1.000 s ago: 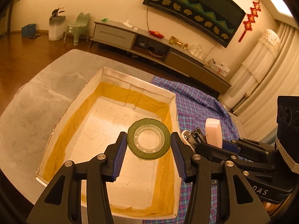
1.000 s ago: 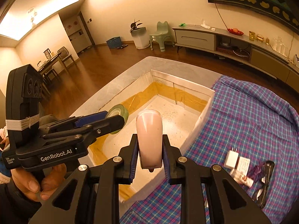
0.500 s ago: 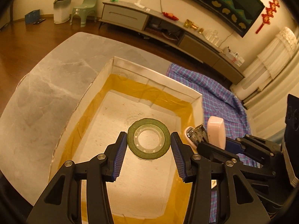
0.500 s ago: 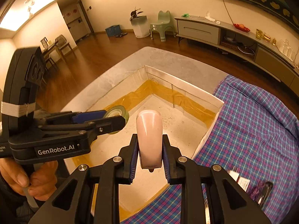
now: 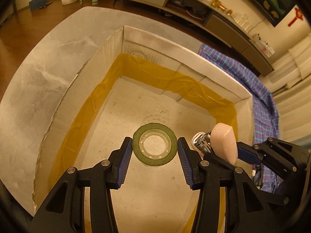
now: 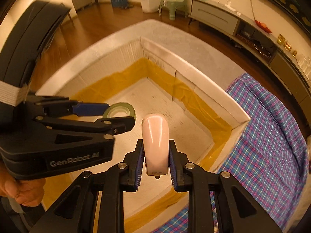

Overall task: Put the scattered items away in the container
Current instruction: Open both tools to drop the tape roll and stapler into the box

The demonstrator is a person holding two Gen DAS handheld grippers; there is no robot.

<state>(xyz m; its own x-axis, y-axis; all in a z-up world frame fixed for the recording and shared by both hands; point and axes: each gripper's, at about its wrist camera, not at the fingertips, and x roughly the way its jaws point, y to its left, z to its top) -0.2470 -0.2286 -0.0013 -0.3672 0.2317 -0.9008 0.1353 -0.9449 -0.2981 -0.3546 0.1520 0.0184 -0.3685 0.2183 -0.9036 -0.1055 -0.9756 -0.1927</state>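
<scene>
— Left gripper (image 5: 155, 149)?
— Fingers pinch the green tape roll (image 5: 155, 144) at frame centre, over the white box (image 5: 194, 55).
— Right gripper (image 6: 156, 156)?
— Pads clamp the pink stapler (image 6: 155, 145), lower centre, above the box floor; plaid cloth (image 6: 268, 136) at right.

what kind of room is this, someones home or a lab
Most likely a home living room. A long low grey media cabinet runs along the wall, a small pale green plastic child's chair stands on the brown wooden floor, and a red knotted hanging ornament decorates the wall.
</scene>
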